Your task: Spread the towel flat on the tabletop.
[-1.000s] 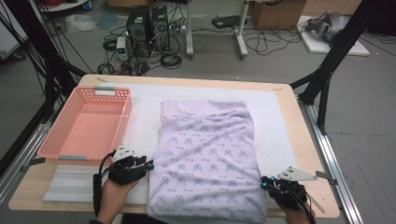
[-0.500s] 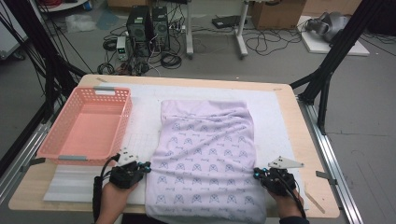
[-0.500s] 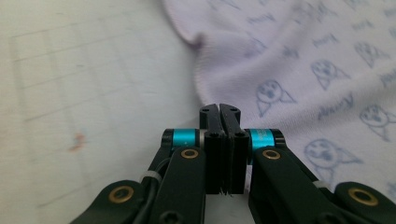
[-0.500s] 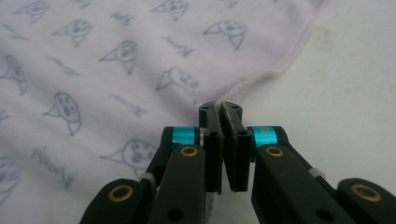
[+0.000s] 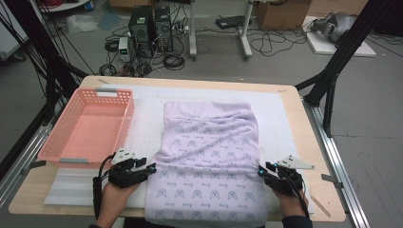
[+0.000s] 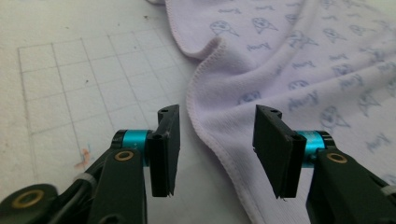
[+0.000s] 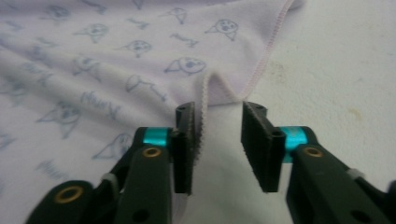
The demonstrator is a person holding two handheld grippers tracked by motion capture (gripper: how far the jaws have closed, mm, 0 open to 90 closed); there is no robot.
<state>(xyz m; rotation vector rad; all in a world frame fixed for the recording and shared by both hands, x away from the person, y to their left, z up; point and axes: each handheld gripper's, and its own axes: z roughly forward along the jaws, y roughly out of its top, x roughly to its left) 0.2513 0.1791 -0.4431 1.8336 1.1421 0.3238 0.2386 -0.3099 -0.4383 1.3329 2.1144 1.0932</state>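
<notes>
Standing beside blanket (image 5: pixel 209 161): basket (image 5: pixel 81 156).

Even, soft overhead light fills the room, bright without glare. The high view is slightly grainy, with faint shadows under the pink plastic mesh basket (image 5: pixel 85 128). In both gripper views the near black jaws are soft-focused, and the far lilac printed cloth (image 6: pixel 299 60) blurs gently.

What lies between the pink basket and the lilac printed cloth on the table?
A bare strip of the white gridded mat, seen in the high view, separates the pink basket from the lilac printed cloth.
</notes>
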